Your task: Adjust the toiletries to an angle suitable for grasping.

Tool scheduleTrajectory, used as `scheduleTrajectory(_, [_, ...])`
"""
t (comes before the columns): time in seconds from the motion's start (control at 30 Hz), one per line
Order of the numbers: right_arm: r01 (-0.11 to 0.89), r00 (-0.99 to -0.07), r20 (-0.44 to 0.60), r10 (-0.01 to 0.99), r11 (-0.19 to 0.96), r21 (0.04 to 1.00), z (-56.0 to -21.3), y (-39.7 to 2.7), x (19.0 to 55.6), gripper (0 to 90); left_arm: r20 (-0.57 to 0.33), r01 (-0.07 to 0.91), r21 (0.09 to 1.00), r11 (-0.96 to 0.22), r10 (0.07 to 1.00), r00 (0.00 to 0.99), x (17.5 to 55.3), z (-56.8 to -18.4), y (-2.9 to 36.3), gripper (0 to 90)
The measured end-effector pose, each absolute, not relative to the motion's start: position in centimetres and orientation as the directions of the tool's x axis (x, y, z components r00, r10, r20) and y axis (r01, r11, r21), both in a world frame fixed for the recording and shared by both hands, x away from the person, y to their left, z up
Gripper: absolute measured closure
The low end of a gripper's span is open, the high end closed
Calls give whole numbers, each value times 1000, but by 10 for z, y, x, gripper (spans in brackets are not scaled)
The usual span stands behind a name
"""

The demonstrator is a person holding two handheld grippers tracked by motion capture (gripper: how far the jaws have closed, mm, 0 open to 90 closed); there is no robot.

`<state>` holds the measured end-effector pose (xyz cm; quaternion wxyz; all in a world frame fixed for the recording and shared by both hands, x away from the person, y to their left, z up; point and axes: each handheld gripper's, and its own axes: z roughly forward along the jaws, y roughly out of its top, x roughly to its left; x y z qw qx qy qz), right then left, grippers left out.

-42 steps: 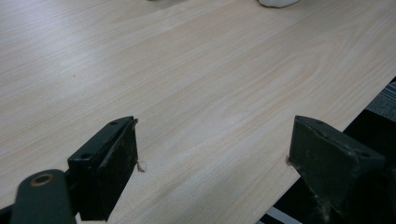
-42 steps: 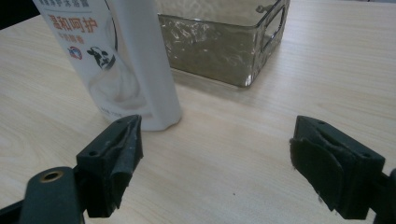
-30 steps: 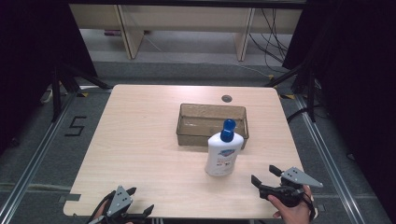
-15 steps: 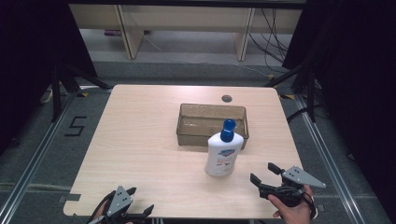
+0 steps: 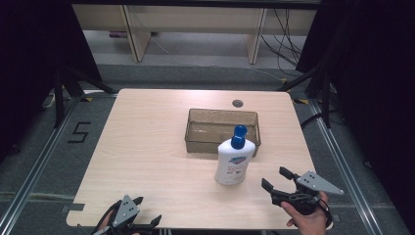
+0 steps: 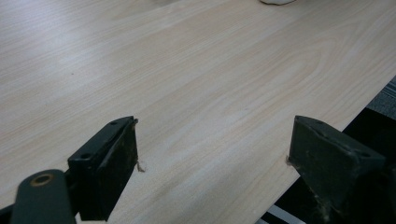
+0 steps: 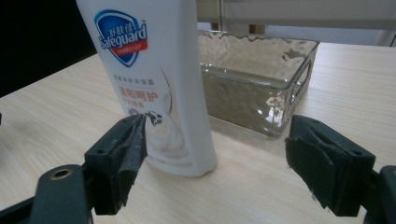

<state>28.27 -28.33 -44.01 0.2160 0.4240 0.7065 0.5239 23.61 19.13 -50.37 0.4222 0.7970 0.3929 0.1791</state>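
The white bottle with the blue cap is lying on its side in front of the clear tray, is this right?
Not quite: the white bottle with the blue cap stands upright on the table, in front of the clear tray, as the high view shows.

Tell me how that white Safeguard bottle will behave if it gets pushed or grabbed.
The bottle stands upright, tall on a narrow base, so a push near its blue cap would probably tip it. Its smooth glossy plastic may slip between the fingers. It looks rigid enough to hold its shape; how full it is can't be seen.
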Motion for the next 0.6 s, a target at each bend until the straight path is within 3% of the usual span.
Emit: scheduleTrajectory(0.6, [309, -589, 105, 801, 103, 946, -417, -274, 282, 245, -23, 468, 808, -357, 775, 631, 237, -504, 193, 151])
